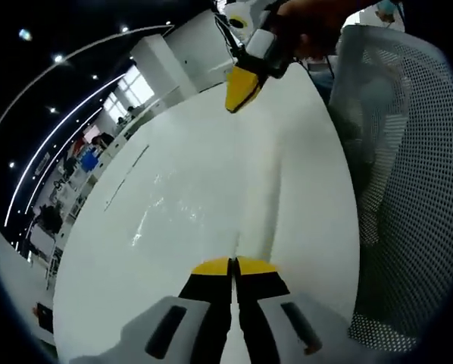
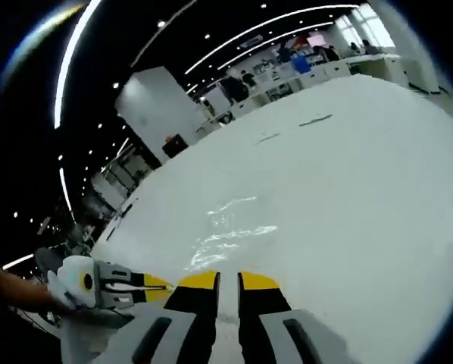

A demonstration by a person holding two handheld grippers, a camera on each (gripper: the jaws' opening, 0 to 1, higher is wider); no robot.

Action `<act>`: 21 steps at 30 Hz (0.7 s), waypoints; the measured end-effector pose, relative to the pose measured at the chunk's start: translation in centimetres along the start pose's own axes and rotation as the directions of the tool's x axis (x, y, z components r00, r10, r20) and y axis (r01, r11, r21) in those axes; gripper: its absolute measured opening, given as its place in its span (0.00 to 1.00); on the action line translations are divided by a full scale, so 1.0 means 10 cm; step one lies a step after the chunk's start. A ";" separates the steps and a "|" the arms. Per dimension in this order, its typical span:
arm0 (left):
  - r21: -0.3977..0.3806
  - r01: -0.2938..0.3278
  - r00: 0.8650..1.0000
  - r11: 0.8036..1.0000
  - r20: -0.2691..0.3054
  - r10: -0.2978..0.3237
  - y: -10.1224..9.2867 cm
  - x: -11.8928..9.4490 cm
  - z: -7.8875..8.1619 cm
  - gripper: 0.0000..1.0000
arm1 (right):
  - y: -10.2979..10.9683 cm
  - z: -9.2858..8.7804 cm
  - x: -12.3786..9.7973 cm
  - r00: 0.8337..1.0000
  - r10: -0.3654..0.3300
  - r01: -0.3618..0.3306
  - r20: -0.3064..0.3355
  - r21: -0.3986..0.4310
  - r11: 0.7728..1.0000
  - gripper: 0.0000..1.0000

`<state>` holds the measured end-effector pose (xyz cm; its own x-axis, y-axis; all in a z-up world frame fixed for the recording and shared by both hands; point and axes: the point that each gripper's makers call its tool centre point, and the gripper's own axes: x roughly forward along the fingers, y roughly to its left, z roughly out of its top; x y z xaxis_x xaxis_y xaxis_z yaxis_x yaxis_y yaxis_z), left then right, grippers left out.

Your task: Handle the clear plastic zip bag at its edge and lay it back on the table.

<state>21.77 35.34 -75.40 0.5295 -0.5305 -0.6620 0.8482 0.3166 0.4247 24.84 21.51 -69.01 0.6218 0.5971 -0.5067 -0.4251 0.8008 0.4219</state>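
Clear plastic zip bag (image 1: 204,201), flat on white table (image 1: 302,152).

Bag lies ahead of left gripper (image 1: 233,267), whose jaws are pressed together at its near edge. Right gripper (image 2: 228,282), jaws slightly parted, sits just short of the bag's glinting creases.

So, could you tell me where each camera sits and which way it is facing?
Left gripper view: rides the left gripper, looking along its closed yellow-tipped jaws across the white table and clear zip bag; the right gripper is opposite, beside a mesh chair.
Right gripper view: rides the right gripper, facing the bag.
Shared: table, bag.
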 end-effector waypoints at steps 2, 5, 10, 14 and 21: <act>0.012 0.003 1.000 1.000 -0.005 -0.003 -0.01 -0.02 0.01 0.00 | 0.05 0.02 -0.01 1.000 0.009 -0.010 -0.015 -0.078 0.997 0.10; 0.015 0.004 1.000 1.000 -0.003 -0.004 -0.02 -0.07 0.04 0.00 | 0.22 -0.02 0.02 0.996 0.069 -0.076 -0.053 -0.150 0.986 0.13; 0.038 0.010 1.000 0.999 0.004 -0.010 -0.04 -0.12 0.10 0.00 | 0.44 -0.22 0.08 0.983 0.110 -0.151 -0.148 -0.302 0.941 0.14; 0.060 0.020 1.000 0.998 0.011 -0.021 -0.06 -0.17 0.16 0.00 | 0.59 -0.37 0.16 0.967 0.148 -0.220 -0.209 -0.385 0.896 0.17; 0.085 0.035 0.999 0.996 0.036 -0.038 -0.08 -0.22 0.31 0.00 | 0.76 -0.59 0.23 0.940 0.173 -0.302 -0.296 -0.480 0.823 0.18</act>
<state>19.92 33.82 -72.37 0.4956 -0.5700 -0.6553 0.8619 0.2294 0.4523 19.19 29.25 -71.37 0.3164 0.7131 -0.6256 -0.8540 0.5012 0.1394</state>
